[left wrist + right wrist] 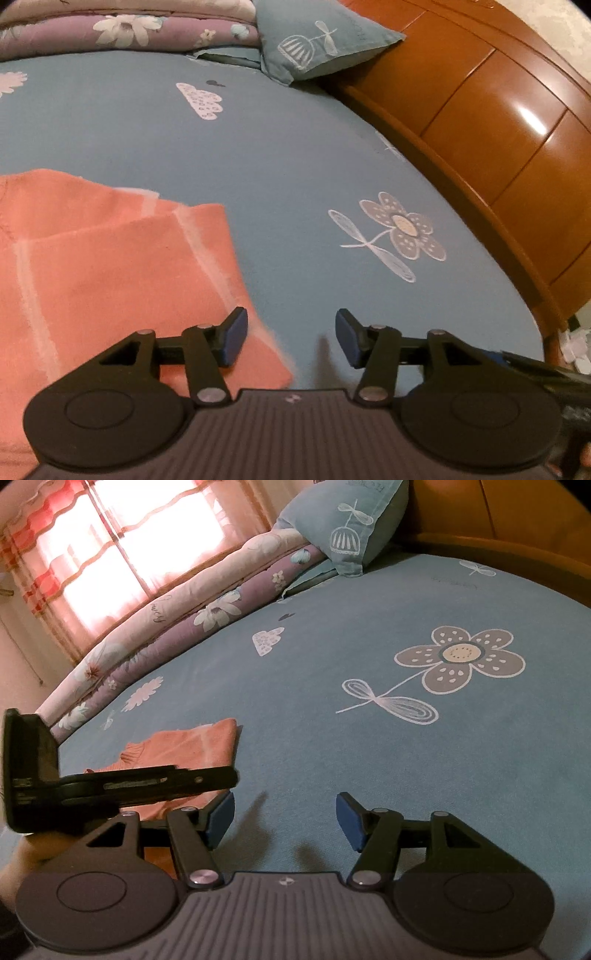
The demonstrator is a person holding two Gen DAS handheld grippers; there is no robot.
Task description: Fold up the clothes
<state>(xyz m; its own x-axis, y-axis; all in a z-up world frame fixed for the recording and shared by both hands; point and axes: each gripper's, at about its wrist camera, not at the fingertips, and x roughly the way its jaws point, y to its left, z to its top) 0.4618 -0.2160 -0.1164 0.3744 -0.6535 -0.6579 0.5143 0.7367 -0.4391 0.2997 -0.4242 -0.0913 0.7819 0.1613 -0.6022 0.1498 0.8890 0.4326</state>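
Observation:
An orange knit garment (pixel 110 266) with pale stripes lies folded on the blue flowered bed sheet (pixel 295 177), at the left of the left wrist view. My left gripper (pixel 291 334) is open just past the garment's right edge. Its left finger (pixel 234 334) is over the orange cloth, and only sheet shows between the pads. In the right wrist view the garment (pixel 192 746) lies at the left, partly hidden by my left gripper (pixel 225 776), seen side-on above it. My right gripper (pixel 285 814) is open over bare sheet (pixel 369 757), right of the garment, holding nothing.
A blue pillow (pixel 317 40) and a rolled floral quilt (pixel 129 33) lie at the far side of the bed. A curved wooden headboard (pixel 480 129) borders the right. A curtained bright window (pixel 110 546) stands behind the quilt (pixel 166 627).

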